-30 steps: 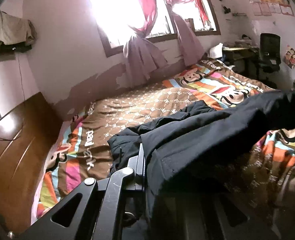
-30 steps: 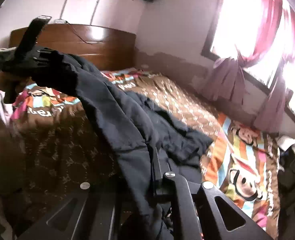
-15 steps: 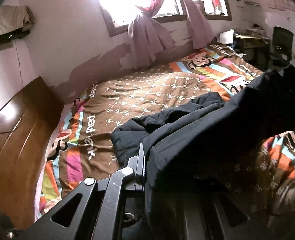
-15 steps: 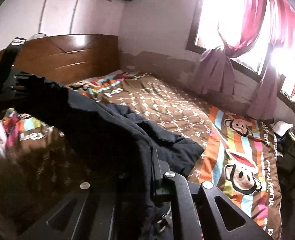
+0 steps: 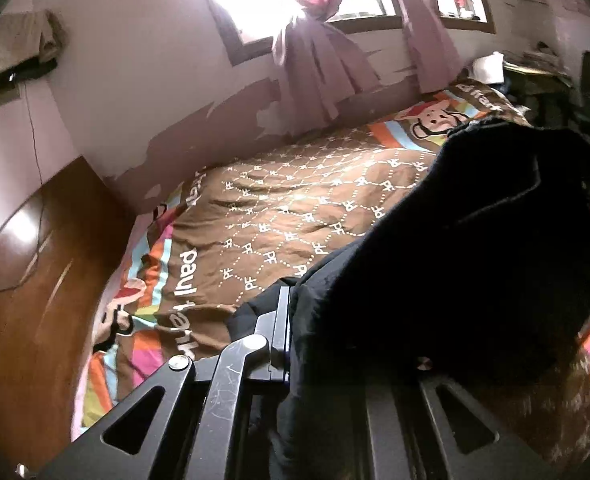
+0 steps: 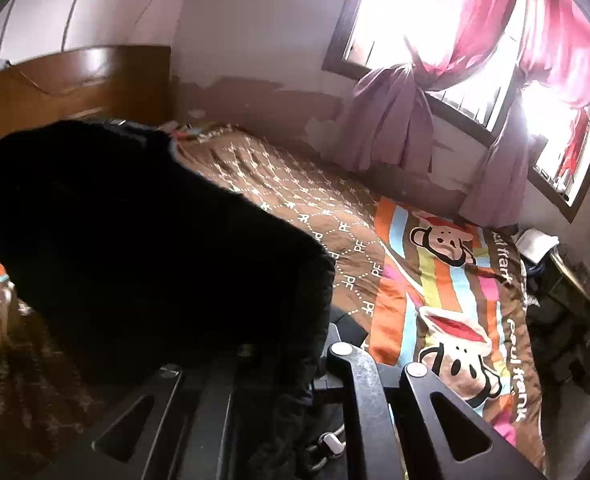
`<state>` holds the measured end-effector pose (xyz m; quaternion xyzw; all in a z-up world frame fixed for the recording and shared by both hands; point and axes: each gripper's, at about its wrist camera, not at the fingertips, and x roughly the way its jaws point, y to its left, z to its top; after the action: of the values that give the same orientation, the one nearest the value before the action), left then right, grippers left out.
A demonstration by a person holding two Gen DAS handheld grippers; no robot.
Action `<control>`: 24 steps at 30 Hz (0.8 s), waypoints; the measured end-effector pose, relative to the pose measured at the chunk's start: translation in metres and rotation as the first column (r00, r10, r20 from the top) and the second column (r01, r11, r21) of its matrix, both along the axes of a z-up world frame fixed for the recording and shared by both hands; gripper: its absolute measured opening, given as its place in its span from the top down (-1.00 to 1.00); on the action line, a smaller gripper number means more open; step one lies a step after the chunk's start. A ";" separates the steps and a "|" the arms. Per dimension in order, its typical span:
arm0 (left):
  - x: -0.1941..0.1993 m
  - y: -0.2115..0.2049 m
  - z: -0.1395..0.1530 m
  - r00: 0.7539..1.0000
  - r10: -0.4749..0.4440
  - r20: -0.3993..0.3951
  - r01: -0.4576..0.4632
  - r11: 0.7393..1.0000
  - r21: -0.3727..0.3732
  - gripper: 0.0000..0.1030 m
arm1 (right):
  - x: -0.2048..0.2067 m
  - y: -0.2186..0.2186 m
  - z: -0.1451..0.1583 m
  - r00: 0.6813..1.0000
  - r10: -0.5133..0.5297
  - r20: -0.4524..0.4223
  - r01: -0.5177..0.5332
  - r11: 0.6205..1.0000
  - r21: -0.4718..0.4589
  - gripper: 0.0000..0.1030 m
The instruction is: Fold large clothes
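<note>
A large black garment (image 5: 455,264) hangs stretched between my two grippers above the bed. My left gripper (image 5: 291,328) is shut on one edge of it; the cloth covers the right finger. In the right wrist view the same black garment (image 6: 147,240) fills the left half, and my right gripper (image 6: 319,344) is shut on its other edge. Most of the garment is off the bedspread (image 5: 295,208); a low part still hangs close to it by the left gripper.
The bed has a brown and striped monkey-print bedspread (image 6: 435,280). A wooden headboard (image 5: 27,280) stands at one end. The wall with the window and pink curtains (image 6: 395,120) runs along the far side. A cluttered desk (image 5: 535,72) stands past the foot.
Both grippers have risen and lifted the black garment off the bed. It now hangs taut and higher between them, and more bedspread shows beneath.
</note>
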<state>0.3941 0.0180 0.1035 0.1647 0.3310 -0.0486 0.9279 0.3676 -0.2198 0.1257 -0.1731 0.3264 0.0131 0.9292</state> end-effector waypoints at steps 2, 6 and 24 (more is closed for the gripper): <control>0.018 0.001 -0.008 1.000 0.007 0.002 -0.007 1.000 0.000 0.87 | 0.018 -0.001 -0.011 1.000 -0.002 0.002 0.002 1.000 -0.031 0.83; 0.051 0.001 -0.030 1.000 0.018 0.000 -0.018 1.000 0.023 0.87 | 0.059 -0.010 -0.037 1.000 -0.026 -0.012 0.026 1.000 -0.013 0.83; 0.124 0.002 -0.102 0.992 0.127 -0.026 -0.128 0.991 -0.044 0.78 | 0.143 -0.028 -0.135 0.998 -0.012 -0.059 0.007 0.996 -0.083 0.55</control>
<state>0.5179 0.0205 0.0016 0.1215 0.3505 0.0015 0.9287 0.5107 -0.2474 -0.0095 -0.2097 0.3549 0.0004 0.9111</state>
